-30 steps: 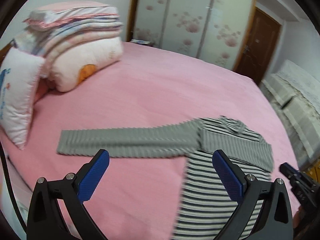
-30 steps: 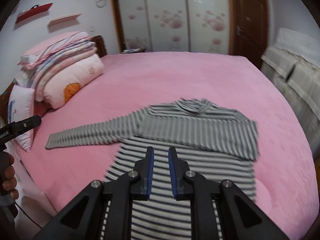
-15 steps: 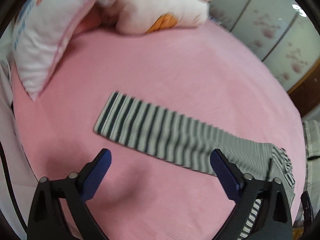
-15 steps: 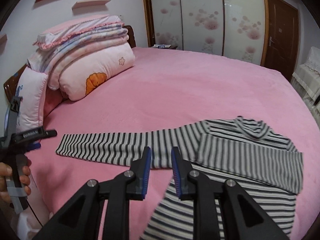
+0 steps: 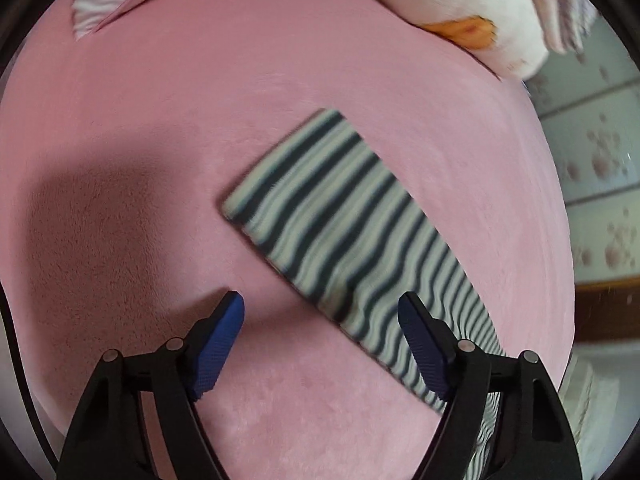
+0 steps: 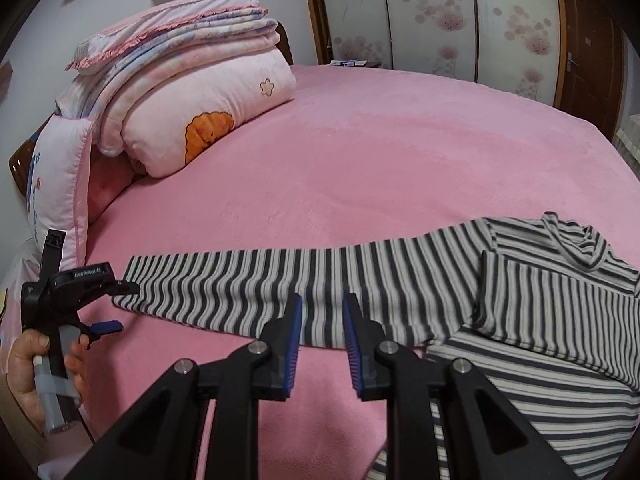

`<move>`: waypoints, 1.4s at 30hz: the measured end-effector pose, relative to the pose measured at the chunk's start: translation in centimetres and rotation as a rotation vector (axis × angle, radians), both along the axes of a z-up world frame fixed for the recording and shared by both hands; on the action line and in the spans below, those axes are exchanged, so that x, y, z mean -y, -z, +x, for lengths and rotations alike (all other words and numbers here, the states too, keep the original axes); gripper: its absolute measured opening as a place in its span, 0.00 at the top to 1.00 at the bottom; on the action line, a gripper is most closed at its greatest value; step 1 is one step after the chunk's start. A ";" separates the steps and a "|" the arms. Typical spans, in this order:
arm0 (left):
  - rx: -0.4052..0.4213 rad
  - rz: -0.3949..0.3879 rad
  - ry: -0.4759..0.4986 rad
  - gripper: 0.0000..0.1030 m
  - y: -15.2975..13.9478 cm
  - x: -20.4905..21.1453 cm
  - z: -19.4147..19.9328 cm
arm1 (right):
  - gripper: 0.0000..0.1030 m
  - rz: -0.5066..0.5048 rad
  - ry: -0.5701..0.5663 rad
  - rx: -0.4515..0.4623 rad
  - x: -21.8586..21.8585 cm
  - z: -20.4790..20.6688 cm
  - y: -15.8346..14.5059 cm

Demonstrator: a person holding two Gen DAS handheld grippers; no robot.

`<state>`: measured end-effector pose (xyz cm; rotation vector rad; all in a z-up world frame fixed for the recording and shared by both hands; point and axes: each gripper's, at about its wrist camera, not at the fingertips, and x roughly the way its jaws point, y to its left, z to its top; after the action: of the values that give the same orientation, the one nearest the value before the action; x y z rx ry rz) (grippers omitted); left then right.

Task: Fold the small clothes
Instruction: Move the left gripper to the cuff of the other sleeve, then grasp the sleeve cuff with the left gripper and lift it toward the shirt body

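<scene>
A grey-and-white striped long-sleeved top (image 6: pixel 552 320) lies flat on the pink bed. One sleeve (image 6: pixel 280 280) stretches out to the left, the other is folded across the chest. In the left wrist view the sleeve's cuff end (image 5: pixel 320 208) lies just ahead of my left gripper (image 5: pixel 320 312), which is open and empty, low over the bed. The left gripper also shows in the right wrist view (image 6: pixel 112 304), at the cuff. My right gripper (image 6: pixel 322 312) hovers over the middle of the sleeve, jaws a narrow gap apart, holding nothing.
A stack of folded pink quilts (image 6: pixel 180 80) and a pillow (image 6: pixel 60 176) sit at the head of the bed on the left. The pink bedspread (image 6: pixel 380 140) spreads wide beyond the top. Wardrobe doors (image 6: pixel 440 20) stand behind.
My left gripper has swung left and dropped close to the sleeve's cuff. My right gripper has moved left from the body to the sleeve and its jaws have parted slightly.
</scene>
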<state>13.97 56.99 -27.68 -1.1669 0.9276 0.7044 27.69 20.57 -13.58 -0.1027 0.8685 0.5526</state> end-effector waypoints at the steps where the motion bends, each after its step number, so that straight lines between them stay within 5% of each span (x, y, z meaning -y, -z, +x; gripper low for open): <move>1: -0.004 -0.006 -0.015 0.25 0.4 -0.1 0.0 | 0.80 -0.001 0.002 -0.006 0.0 0.1 0.2; 8: -0.066 0.033 -0.070 0.28 1.9 -0.1 1.6 | 0.80 0.001 0.021 -0.023 1.2 0.6 1.0; 9: -0.085 0.060 -0.075 0.35 1.9 0.2 1.9 | 0.80 0.000 0.025 -0.024 1.4 0.6 1.1; 11: -0.110 0.100 -0.069 0.75 1.6 0.7 2.9 | 0.80 -0.002 0.030 -0.028 1.9 0.6 1.2; 13: -0.100 0.125 -0.045 0.95 1.2 1.2 3.4 | 0.80 -0.007 0.037 -0.032 2.6 0.5 1.4; 21: 0.044 0.289 0.080 0.98 -5.7 6.8 5.7 | 0.80 -0.015 0.085 -0.047 7.0 -0.1 1.8; 27: 0.243 0.303 0.339 0.98 -12.9 16.0 10.7 | 0.80 0.006 0.174 -0.041 12.9 0.0 0.9; 32: 0.398 0.291 0.594 0.98 -17.1 28.2 15.0 | 0.80 0.036 0.276 -0.042 19.3 0.1 0.2; 36: 0.452 0.266 0.771 0.97 -16.6 38.8 17.7 | 0.80 0.043 0.356 -0.048 24.7 -0.2 0.4; 39: 0.435 0.234 0.871 0.97 -13.9 46.9 18.9 | 0.80 0.033 0.399 -0.059 27.9 -0.6 0.9; 42: 0.392 0.193 0.918 0.97 -10.6 50.7 19.9 | 0.80 0.027 0.440 -0.070 31.2 -0.8 1.8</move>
<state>33.89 6.29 -17.08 -0.5639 0.9091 -0.1762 26.94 -10.67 -15.34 0.1317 0.9181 0.1565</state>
